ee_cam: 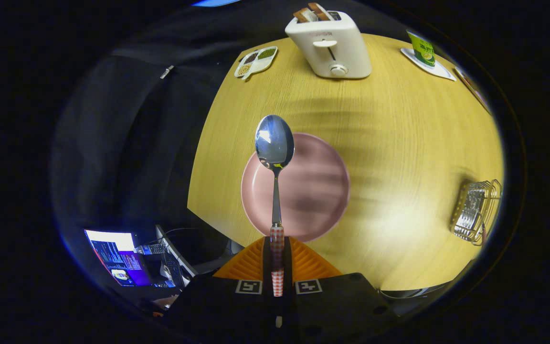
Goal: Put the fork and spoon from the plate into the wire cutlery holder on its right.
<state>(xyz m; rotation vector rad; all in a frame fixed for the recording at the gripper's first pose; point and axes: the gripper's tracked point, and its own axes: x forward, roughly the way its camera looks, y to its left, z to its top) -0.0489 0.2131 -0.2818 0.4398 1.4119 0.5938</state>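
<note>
My fingers [277,267] are closed on the spoon [275,191], both pressing the sides of its handle, which carries a red-and-white checked pattern and runs down between them. From that checked grip a slim metal neck rises to a polished oval bowl, shiny enough to mirror the room, with its hollow side facing me. The spoon's long axis runs straight ahead along my fingers, bowl end pointing away from me, handle end toward me.

Just beyond my fingers and below the spoon sits the pink plate [322,191], round and blurred, on the wooden surface [399,134]; the spoon's bowl overlaps the plate's far left rim in my view. Off to the right of the plate, well apart from it, stands the wire cutlery holder [475,210]. Farther ahead sits a white toaster [330,45] with slices of bread in its slots, a divided dish of grains [256,61] to its left, and a green carton [422,48] on a white tray to its right.
</note>
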